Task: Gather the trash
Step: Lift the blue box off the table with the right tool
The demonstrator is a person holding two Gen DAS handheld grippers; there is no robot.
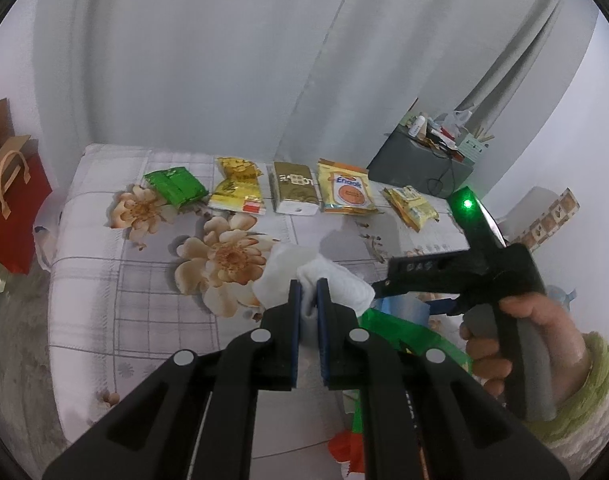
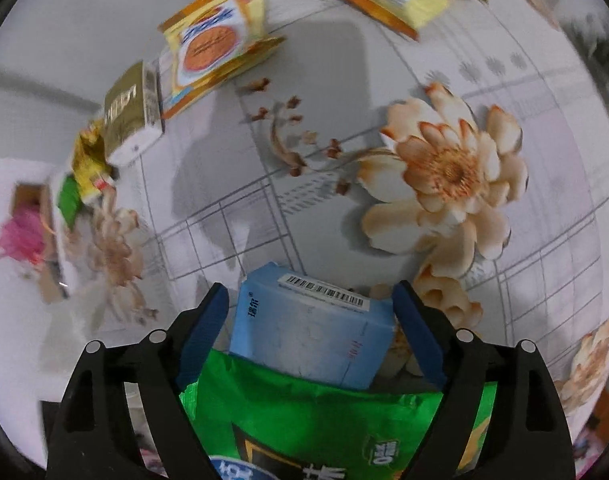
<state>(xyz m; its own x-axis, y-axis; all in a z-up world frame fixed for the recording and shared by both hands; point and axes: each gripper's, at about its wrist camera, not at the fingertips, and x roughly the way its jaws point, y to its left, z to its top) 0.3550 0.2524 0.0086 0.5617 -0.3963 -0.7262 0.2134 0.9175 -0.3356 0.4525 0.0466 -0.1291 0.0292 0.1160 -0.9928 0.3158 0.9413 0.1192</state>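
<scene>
Pale grey curtains hang behind a bed whose floral bedspread (image 1: 152, 312) I take as my landmark. Off its left edge I see a red paper bag (image 1: 12, 216) with rope handles standing on the floor.

Along the far side of the spread, five pieces of trash lie in a row, left to right: a green packet (image 1: 175, 189), a crumpled gold wrapper (image 1: 237, 190), a gold-and-white box (image 1: 295, 193), a yellow biscuit pouch (image 1: 347, 192) with an orange disc on it, and a smaller yellow wrapper (image 1: 411, 206) close to the right edge. Beyond that edge sits a dark box heaped with clutter (image 1: 436, 140).

Over the near part of the spread, by the big printed flower, my left gripper (image 1: 309, 294) is clamped tight on a fold of white plastic bag (image 1: 328, 280), which billows out past the blue pads.

Right of it, a hand in a green-cuffed sleeve (image 1: 516, 332) grips the right gripper's handle. From that gripper's own camera, my right gripper (image 2: 312, 312) points down at the spread with its jaws spread wide. A light blue tissue pack (image 2: 312, 328) with a barcode lies between the pads; I see a gap on the left side, while the right pad is so close I cannot tell whether it touches. Its lower end is covered by a green foil bag (image 2: 304, 412) nearest the camera.
</scene>
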